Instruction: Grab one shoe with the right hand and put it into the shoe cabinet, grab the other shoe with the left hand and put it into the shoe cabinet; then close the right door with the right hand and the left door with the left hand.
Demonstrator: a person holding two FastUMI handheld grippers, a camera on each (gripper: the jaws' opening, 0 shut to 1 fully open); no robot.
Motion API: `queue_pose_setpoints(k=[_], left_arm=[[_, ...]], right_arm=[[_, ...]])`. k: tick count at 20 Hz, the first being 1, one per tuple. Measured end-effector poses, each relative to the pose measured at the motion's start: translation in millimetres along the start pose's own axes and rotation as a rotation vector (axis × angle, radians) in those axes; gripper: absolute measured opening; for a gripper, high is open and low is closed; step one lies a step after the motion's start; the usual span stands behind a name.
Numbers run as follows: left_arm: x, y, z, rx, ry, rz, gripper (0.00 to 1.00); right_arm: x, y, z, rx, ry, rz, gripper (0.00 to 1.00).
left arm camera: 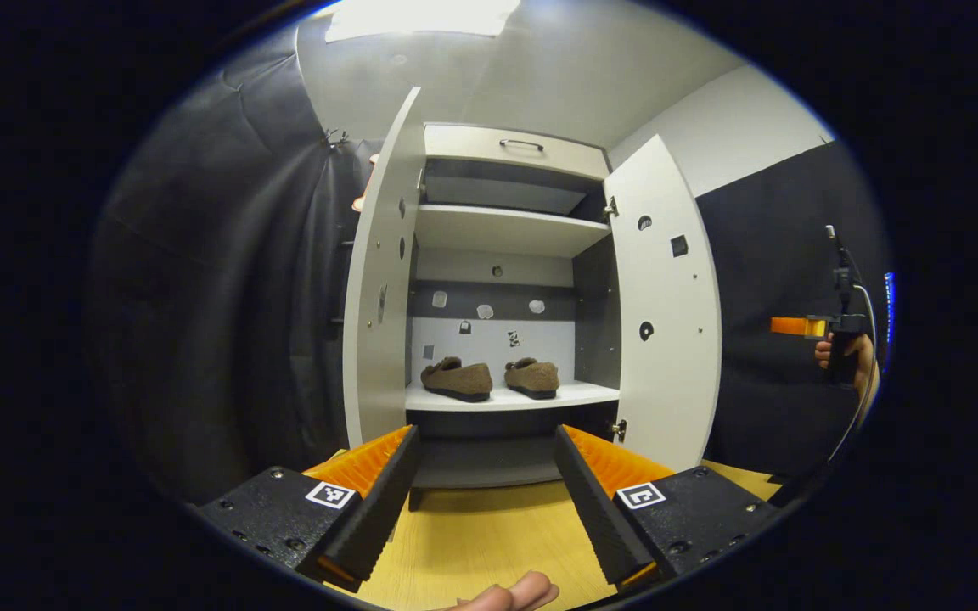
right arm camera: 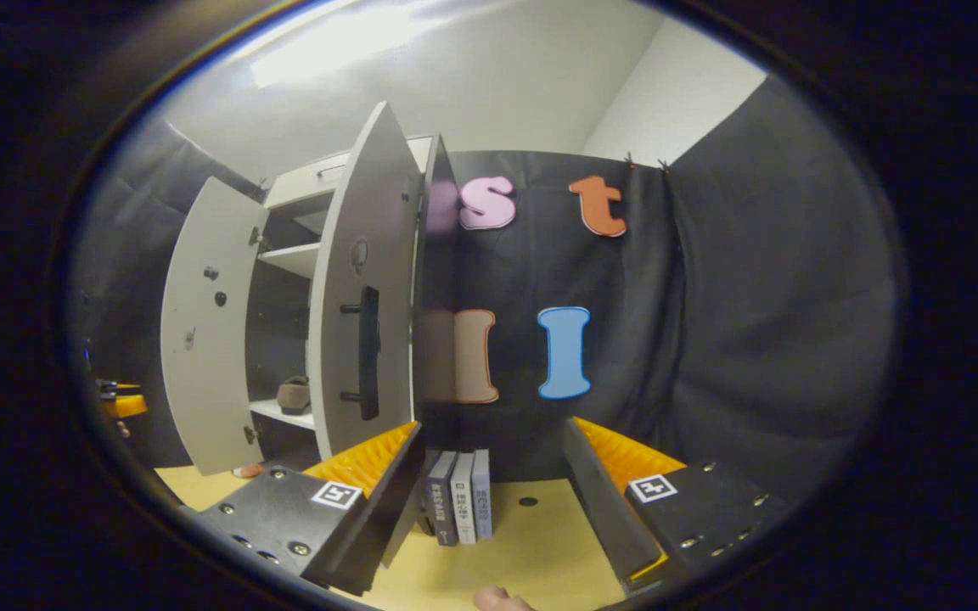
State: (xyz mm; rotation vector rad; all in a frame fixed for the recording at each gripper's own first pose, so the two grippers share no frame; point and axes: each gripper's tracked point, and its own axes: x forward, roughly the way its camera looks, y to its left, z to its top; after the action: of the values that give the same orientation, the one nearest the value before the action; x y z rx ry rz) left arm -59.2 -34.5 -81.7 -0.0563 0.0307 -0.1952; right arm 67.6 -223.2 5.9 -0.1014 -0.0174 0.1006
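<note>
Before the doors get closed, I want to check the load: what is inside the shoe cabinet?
Two brown shoes sit side by side on the lower shelf; the upper shelf looks bare.

Three books [right arm camera: 459, 507] upright in a row on the yellow wood tabletop [right arm camera: 531, 552], spines facing out, backed against the black cloth wall [right arm camera: 761, 339]. Small dark round spot [right arm camera: 528, 501] on the tabletop just beside them (can't tell what it is). Ceiling light [left arm camera: 417, 17] overhead.
</note>
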Motion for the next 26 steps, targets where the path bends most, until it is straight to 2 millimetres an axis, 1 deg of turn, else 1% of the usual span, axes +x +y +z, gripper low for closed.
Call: queue_pose_setpoints(k=[2, 3, 4, 5, 6, 8, 9, 10, 11, 12, 14, 15, 16, 17, 18, 19, 20, 21, 22, 23, 24, 25, 26], left_arm=[[-9.6, -11.7, 3.1, -0.012, -0.012, -0.054, 0.96], [-13.5, -19.4, 3.8, -0.017, -0.012, -0.082, 0.96], [-18.3, -23.9, 5.5, -0.013, -0.015, -0.104, 0.96], [-21.7, -24.4, 8.8, -0.006, -0.023, -0.113, 0.96], [-24.5, -23.2, 12.8, 0.004, -0.035, -0.115, 0.96], [-30.2, -19.4, 19.4, 0.018, -0.059, -0.108, 0.96], [-33.0, -18.5, 19.8, 0.019, -0.061, -0.110, 0.96], [-34.8, -18.2, 18.3, 0.012, -0.053, -0.114, 0.93], [-36.5, -17.0, 16.3, 0.006, -0.043, -0.119, 0.96], [-37.6, -14.9, 17.0, 0.000, -0.042, -0.122, 0.96], [-40.5, -6.2, 19.5, 0.000, -0.057, -0.117, 0.96], [-43.1, -1.8, 20.1, 0.000, -0.068, -0.112, 0.96], [-45.2, 1.2, 21.6, 0.002, -0.078, -0.113, 0.96], [-46.6, 2.4, 19.0, 0.001, -0.079, -0.118, 0.96], [-47.4, 4.9, 16.4, -0.002, -0.073, -0.119, 0.96], [-50.2, 8.0, 12.1, -0.004, -0.060, -0.114, 0.93], [-52.5, 9.2, 10.6, -0.005, -0.051, -0.111, 0.96], [-53.8, 10.5, 8.9, -0.007, -0.044, -0.104, 0.96], [-54.9, 12.0, 9.0, -0.011, -0.042, -0.100, 0.93], [-52.9, 13.1, 9.3, -0.013, -0.044, -0.099, 0.99], [-52.1, 14.4, 9.8, -0.020, -0.045, -0.095, 0.99], [-49.3, 15.7, 9.8, -0.024, -0.045, -0.093, 0.93], [-47.9, 16.9, 9.8, -0.027, -0.046, -0.092, 0.96]], right_arm=[[19.4, -13.3, 3.0, -0.094, 0.044, -0.017, 0.98], [27.8, -15.6, 3.2, -0.124, 0.067, -0.017, 0.99], [39.3, -12.6, 3.1, -0.127, 0.089, -0.013, 0.99], [48.1, -10.0, 3.4, -0.123, 0.113, -0.010, 0.99], [56.6, -7.1, 3.7, -0.117, 0.128, -0.008, 0.98], [73.1, -0.2, 10.6, -0.101, 0.141, -0.014, 0.96], [79.7, 5.7, 16.5, -0.091, 0.142, -0.008, 0.96], [85.2, 15.6, 22.6, -0.074, 0.138, 0.007, 0.96], [90.1, 24.7, 28.8, -0.056, 0.131, 0.020, 0.94], [94.9, 31.2, 30.4, -0.046, 0.133, 0.025, 0.96], [100.2, 44.1, 29.7, -0.064, 0.148, 0.027, 0.96], [100.3, 51.1, 24.6, -0.083, 0.174, 0.030, 0.96], [98.0, 60.5, 19.9, -0.095, 0.199, 0.042, 0.94], [100.2, 75.3, 16.4, -0.086, 0.214, 0.066, 0.96], [97.4, 82.6, 14.8, -0.089, 0.226, 0.062, 0.96], [95.9, 88.3, 18.4, -0.084, 0.212, 0.061, 0.94], [95.0, 94.1, 18.3, -0.080, 0.212, 0.058, 0.89], [96.7, 100.0, 18.5, -0.064, 0.212, 0.060, 0.92], [96.9, 106.2, 17.3, -0.044, 0.218, 0.062, 0.92], [96.5, 113.1, 15.4, -0.032, 0.222, 0.067, 0.92], [96.4, 119.7, 16.3, -0.028, 0.221, 0.072, 0.92], [96.1, 124.1, 16.2, -0.023, 0.221, 0.075, 0.92], [96.1, 128.5, 16.0, -0.019, 0.223, 0.075, 0.92]])
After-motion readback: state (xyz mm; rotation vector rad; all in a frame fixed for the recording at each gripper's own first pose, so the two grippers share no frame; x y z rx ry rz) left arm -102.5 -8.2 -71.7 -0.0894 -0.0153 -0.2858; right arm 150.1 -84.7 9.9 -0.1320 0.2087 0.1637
